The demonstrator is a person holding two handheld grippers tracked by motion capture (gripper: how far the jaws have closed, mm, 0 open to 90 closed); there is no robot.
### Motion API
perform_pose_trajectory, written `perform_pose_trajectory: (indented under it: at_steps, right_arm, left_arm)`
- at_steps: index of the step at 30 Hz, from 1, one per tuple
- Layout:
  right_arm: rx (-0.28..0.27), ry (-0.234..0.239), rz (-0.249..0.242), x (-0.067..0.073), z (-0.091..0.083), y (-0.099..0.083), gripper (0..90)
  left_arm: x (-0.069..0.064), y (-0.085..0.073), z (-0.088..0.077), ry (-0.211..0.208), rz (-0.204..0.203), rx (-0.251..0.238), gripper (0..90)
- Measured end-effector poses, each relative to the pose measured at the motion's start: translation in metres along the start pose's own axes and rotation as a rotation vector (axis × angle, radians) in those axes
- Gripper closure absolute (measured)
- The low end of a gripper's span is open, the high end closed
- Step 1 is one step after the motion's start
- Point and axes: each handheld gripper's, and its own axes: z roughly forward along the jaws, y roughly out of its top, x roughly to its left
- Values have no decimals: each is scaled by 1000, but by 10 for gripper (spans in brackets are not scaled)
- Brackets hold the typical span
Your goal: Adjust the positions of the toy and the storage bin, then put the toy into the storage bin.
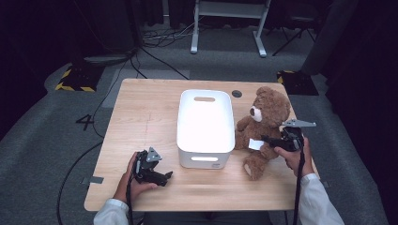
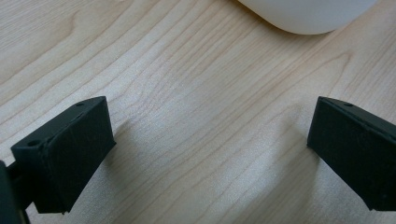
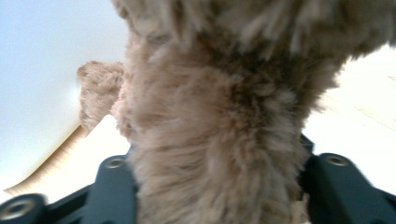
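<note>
Brown teddy bear [image 1: 265, 123] sits upright, facing left toward white bin [image 1: 205, 126].

A bin [image 1: 205, 126] sits mid-frame on the desk [image 1: 141, 117]; a teddy bear [image 1: 265, 124] stands just right of it (touching, it seems).

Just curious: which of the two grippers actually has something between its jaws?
The right gripper: its jaws close on the brown teddy bear. The left gripper hangs open over bare table.
</note>
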Motion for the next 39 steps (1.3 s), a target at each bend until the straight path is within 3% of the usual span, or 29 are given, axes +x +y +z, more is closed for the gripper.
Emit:
perform_pose_trajectory:
  at_steps: [6,15,39]
  right_arm:
    - [-67,4,-32,2,-9,-11,590]
    - [-186,-5,-39,-2,-21,-26,614]
    - [-309,-8,-83,5,-43,-18,637]
  left_arm:
    - [0,0,0,-3,-3,-1,3]
    - [0,0,0,-2,-2,0,4]
    - [0,0,0,-1,-3,-1,5]
